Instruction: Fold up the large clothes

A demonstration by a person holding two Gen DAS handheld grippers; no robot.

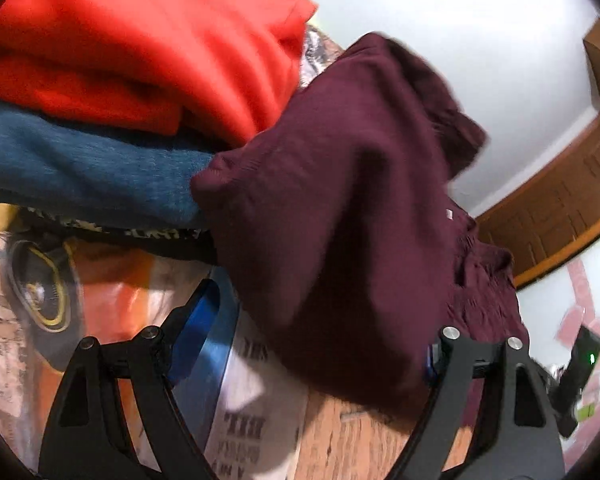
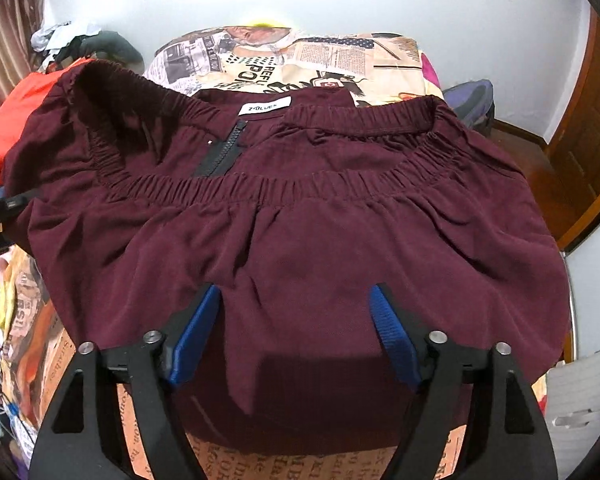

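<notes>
Blue-padded fingers [image 2: 192, 336] of the right gripper [image 2: 296, 332] stood spread over the folded maroon garment [image 2: 300, 248], pinching nothing. Its elastic waistband and white label [image 2: 265, 106] lay beyond the tips. Under it spread a newspaper-print cloth [image 2: 300, 60], with a white wall [image 2: 340, 0] behind and a wooden door [image 2: 588, 140] off to the right. From the left gripper [image 1: 320, 344], likewise spread and empty, the same garment hung between the fingers, and only that view showed the stacked orange garment [image 1: 148, 40] on a blue garment [image 1: 92, 168] ahead to the left.
</notes>
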